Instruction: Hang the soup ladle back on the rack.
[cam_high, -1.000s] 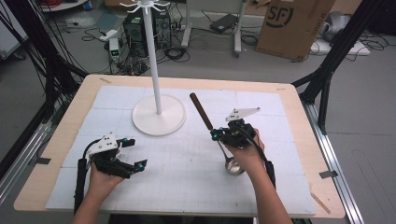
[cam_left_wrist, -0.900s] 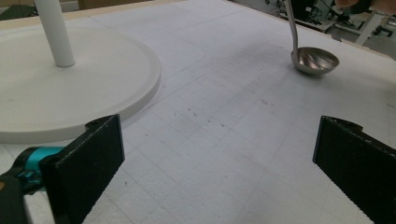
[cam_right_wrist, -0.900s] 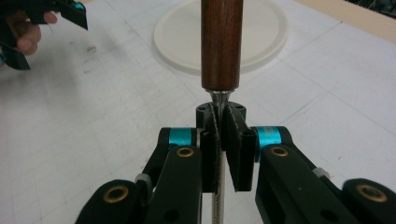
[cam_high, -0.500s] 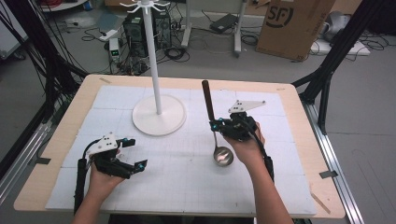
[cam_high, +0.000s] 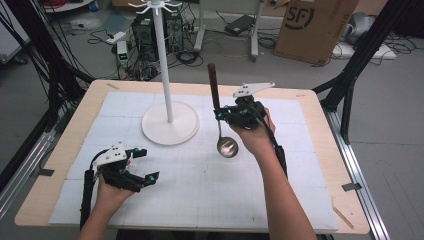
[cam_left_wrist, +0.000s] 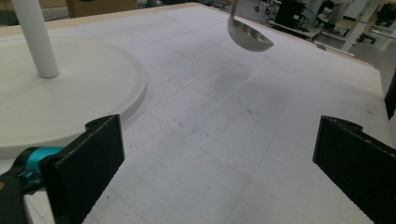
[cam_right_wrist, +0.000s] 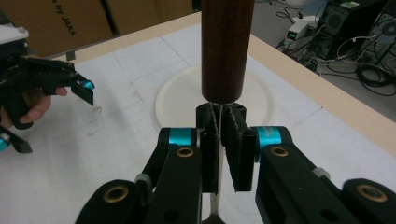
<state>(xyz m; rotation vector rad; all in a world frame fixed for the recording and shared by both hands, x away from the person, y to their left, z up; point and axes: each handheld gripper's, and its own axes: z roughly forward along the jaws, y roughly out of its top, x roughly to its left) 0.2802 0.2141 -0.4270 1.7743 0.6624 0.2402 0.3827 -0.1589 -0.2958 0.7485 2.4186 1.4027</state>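
High view: right gripper (cam_high: 223, 116) clamps the ladle (cam_high: 220, 111) on its thin metal stem just below the wooden handle, pads pressed to either side. Ladle hangs upright, bowl down, above the white mat (cam_high: 200, 190), right of the stand base (cam_high: 170, 125). Left gripper (cam_high: 142, 165), near-left, jaws wide, nothing between them.

stand (cam_high: 169, 100): white, upright on mat | mat (cam_high: 200, 185): white, gridded | box (cam_high: 320, 25): cardboard, floor behind, print seemingly "SF"
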